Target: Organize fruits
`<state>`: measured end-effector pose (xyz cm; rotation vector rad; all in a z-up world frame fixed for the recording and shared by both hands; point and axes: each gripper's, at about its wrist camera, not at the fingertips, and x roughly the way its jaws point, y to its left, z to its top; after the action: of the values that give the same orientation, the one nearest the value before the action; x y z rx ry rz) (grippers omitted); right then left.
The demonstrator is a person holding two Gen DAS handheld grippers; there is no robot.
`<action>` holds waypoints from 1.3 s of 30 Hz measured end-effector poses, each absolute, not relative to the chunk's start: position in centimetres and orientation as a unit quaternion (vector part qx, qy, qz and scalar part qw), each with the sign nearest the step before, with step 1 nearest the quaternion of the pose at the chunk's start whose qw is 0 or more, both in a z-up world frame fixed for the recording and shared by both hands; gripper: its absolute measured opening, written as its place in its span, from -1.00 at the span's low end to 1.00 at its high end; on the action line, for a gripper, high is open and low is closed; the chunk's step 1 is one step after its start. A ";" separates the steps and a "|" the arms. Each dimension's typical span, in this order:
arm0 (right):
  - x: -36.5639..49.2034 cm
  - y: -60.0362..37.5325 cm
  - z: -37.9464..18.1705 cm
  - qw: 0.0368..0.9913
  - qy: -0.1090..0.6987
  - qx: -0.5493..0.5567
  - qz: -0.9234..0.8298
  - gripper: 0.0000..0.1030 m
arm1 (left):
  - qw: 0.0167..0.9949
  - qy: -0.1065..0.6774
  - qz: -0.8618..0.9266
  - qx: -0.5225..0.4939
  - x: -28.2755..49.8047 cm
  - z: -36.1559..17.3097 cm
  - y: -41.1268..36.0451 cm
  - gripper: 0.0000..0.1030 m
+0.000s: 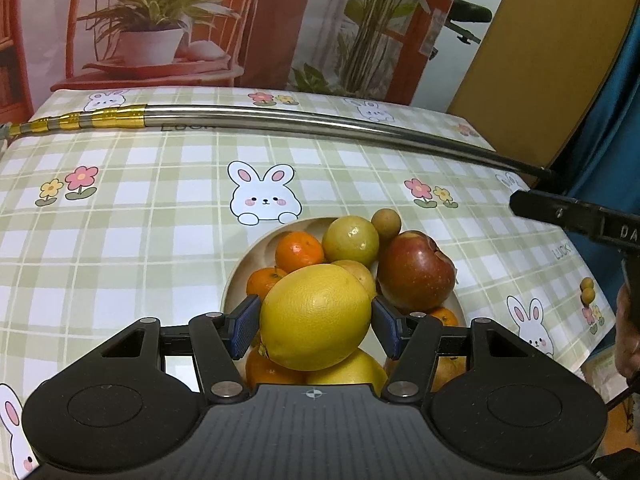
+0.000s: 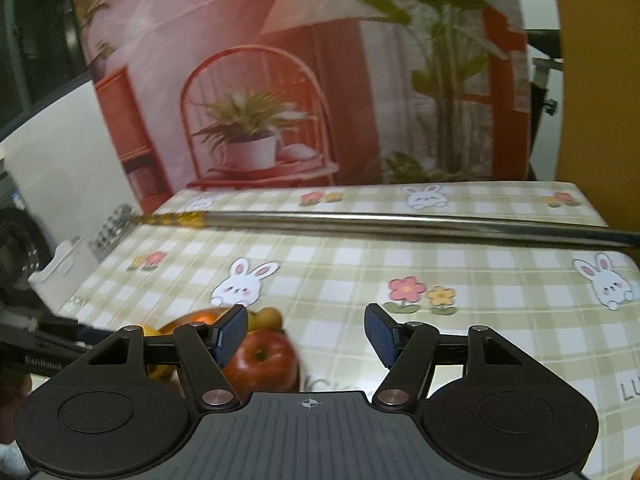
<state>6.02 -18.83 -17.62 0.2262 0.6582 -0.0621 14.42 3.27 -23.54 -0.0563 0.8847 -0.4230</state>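
A pale wooden bowl (image 1: 240, 268) on the table holds a pile of fruit: several oranges (image 1: 299, 251), a green-yellow round fruit (image 1: 351, 240), a small brown fruit (image 1: 385, 220) and a red apple (image 1: 416, 272). My left gripper (image 1: 314, 322) is shut on a large yellow grapefruit (image 1: 316, 316), with a blue pad on each side, above the pile. My right gripper (image 2: 306, 336) is open and empty above the tablecloth, right of the bowl; the red apple (image 2: 262, 360) and bowl rim (image 2: 172, 326) show at its left finger.
A green checked tablecloth with rabbits and flowers (image 1: 160, 200) covers the table. A long metal rod with gold tape (image 1: 280, 118) lies across the far side. The right gripper's black body (image 1: 580, 220) reaches in from the right edge. A printed backdrop stands behind.
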 end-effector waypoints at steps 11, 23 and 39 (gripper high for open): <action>5.4 -20.1 -17.3 0.941 0.310 0.126 -0.047 0.19 | 0.881 0.428 -0.203 -0.016 14.5 -23.6 2.6 0.22; 5.1 -19.9 -16.9 0.942 0.306 0.126 -0.048 0.23 | 0.884 0.417 -0.207 -0.035 13.9 -22.8 2.6 0.47; 3.0 -19.5 -12.3 0.957 0.260 0.111 -0.059 1.00 | 0.936 0.298 -0.188 -0.016 9.8 -13.8 2.7 1.00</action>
<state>2.99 -19.47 -12.28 0.2258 0.5280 -0.1205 9.76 2.70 -13.84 -0.0323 0.6098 -0.3846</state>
